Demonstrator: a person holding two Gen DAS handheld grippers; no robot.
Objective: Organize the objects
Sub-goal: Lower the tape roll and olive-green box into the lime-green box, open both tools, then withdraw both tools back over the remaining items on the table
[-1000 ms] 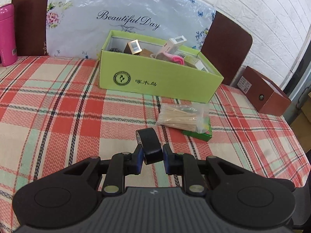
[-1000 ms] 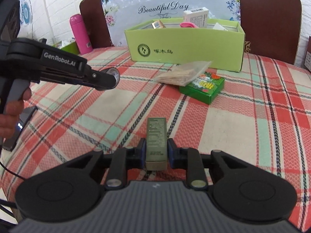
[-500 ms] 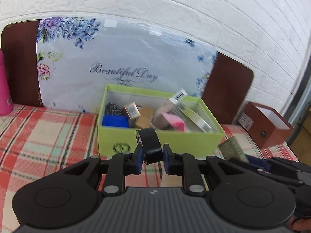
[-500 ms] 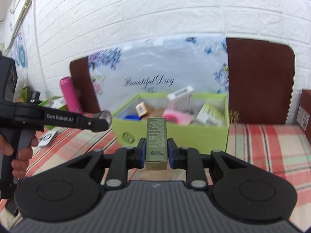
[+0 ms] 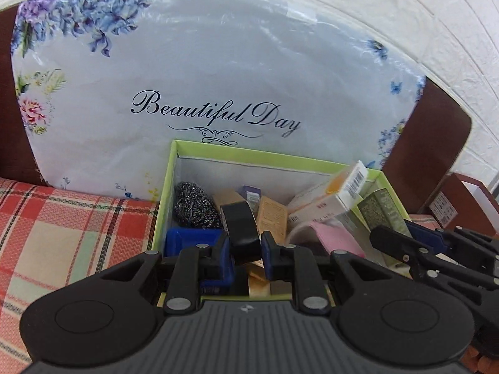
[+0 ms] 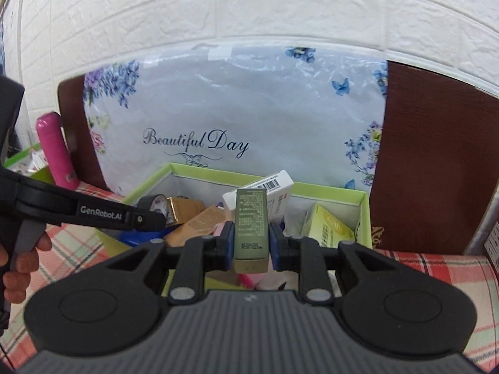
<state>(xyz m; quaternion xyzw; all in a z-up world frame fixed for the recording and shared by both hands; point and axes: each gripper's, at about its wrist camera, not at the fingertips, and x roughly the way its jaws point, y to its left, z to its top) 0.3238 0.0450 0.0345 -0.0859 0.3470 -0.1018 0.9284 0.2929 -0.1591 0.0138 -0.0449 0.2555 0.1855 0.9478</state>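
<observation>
Both grippers hang over the green box [image 5: 330, 165], the left gripper [image 5: 246, 247] clamping a tape roll [image 5: 241, 229] and the right gripper [image 6: 251, 243] a carton [image 6: 251, 224], so crowded contents could tip either out on release.

both grippers [image 5: 246, 246] [image 6: 251, 241] side by side, fingers clamped.

- The left gripper [image 5: 246, 251] clamped a black tape roll [image 5: 241, 232] above the green box [image 5: 312, 163].
- Inside lay a steel scourer [image 5: 193, 205], a blue item [image 5: 190, 243], possibly a container, and a barcoded carton [image 5: 330, 196].
- The right gripper [image 5: 414, 243] held an olive carton [image 5: 382, 207] alongside.
</observation>
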